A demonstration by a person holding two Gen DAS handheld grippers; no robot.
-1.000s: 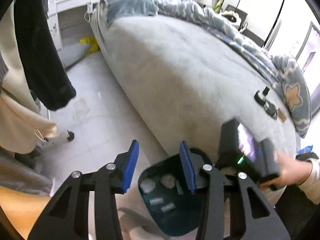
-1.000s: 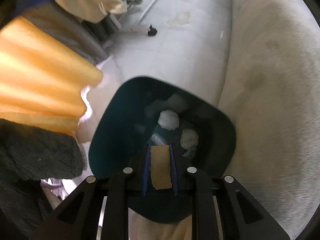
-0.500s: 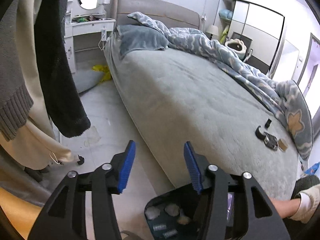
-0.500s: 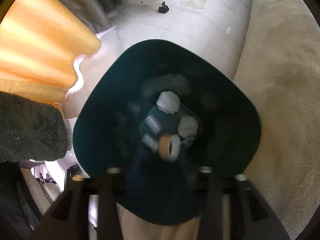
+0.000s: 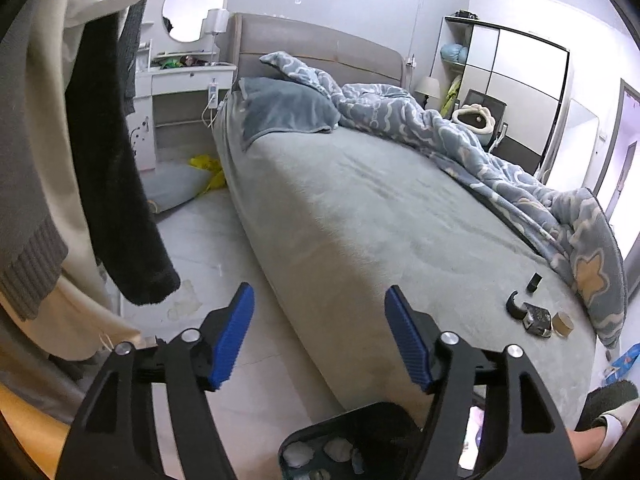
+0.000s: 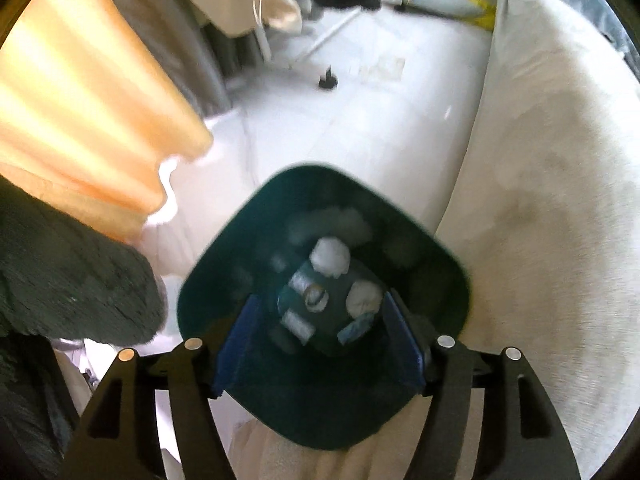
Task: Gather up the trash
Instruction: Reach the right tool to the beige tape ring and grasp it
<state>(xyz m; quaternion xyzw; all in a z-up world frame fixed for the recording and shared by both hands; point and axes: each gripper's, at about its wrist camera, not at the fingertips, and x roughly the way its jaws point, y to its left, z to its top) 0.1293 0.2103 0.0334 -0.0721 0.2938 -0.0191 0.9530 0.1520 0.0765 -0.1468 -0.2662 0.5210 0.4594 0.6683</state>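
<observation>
While right tongs (image 6: 318, 344) gape above the bin (image 6: 248, 240), bed (image 6: 540, 200) adjoins.

Bin (image 6: 256, 248) on floor left of bed (image 6: 540, 200), paper wads (image 6: 330, 256) inside bin, clothes (image 6: 80, 92) hanging left

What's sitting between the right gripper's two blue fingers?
In the right wrist view, the open right gripper frames the dark green bin, with white paper wads at its bottom.

bin (image 5: 320, 452) cut off, trash (image 6: 330, 256) motion-blurred
</observation>
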